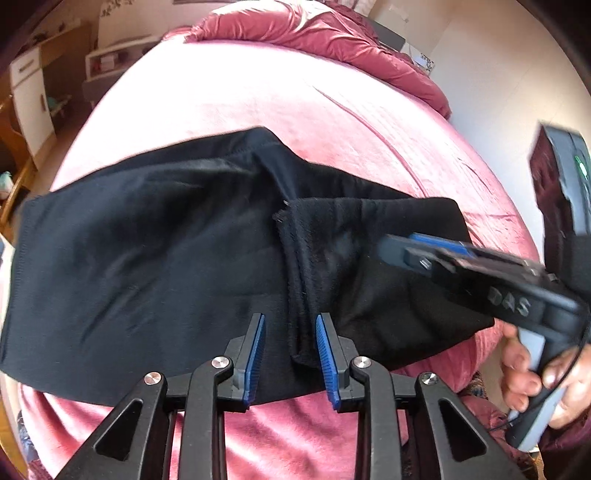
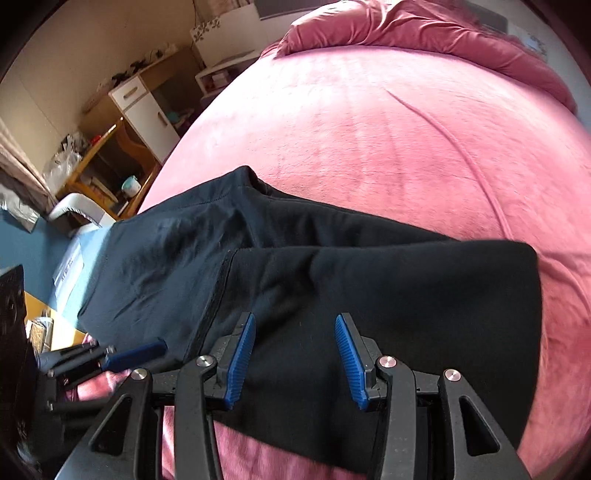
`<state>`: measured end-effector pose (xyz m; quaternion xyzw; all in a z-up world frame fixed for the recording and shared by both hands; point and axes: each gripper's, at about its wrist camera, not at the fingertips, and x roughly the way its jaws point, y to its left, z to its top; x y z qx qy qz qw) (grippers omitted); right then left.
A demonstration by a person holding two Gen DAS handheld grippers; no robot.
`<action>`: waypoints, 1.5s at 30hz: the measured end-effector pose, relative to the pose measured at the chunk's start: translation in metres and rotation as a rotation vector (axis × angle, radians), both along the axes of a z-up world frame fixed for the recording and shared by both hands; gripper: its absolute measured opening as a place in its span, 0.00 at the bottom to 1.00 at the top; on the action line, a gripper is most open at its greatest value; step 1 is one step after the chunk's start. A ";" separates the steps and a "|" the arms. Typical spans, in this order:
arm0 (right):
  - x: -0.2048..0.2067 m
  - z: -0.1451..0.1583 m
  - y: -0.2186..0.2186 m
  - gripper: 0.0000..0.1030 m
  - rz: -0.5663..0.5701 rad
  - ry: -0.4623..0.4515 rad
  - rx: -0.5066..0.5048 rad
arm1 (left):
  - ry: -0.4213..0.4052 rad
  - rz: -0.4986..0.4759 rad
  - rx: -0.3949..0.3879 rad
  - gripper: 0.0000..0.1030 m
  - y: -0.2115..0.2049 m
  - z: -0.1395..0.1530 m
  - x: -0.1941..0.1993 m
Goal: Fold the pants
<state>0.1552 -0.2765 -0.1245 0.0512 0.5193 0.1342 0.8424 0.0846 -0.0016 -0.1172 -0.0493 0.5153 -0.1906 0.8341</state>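
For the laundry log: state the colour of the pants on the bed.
Black pants, plain with no pattern, shown best in the right wrist view.

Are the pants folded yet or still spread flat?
Partly folded: the pants lie on the bed, one end doubled back, its raw edge crossing the middle.

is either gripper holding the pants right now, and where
Neither. The left gripper and right gripper both stand open above the black pants, with no cloth pinched between their pads.

Both wrist cams sit close above bed [image 1: 258,110], tilted steeply down past own fingers. Left cam over pants [image 1: 147,240] near edge, sees right gripper [image 1: 391,251] at its right. Shared: pants, pink cover, headboard-end duvet [image 2: 424,29].
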 end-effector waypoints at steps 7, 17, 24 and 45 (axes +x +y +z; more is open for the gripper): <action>-0.036 -0.008 0.003 0.46 0.032 0.030 0.019 | -0.031 0.056 0.025 0.28 0.020 0.008 -0.006; -0.029 -0.039 0.055 0.43 0.133 0.062 -0.023 | -0.029 0.117 0.043 0.29 0.039 0.008 -0.007; -0.022 -0.043 0.060 0.44 0.132 0.055 -0.031 | 0.033 0.200 -0.036 0.29 0.080 0.006 -0.004; -0.025 -0.044 0.049 0.50 0.084 0.049 -0.003 | 0.386 0.939 -0.479 0.56 0.313 -0.091 -0.034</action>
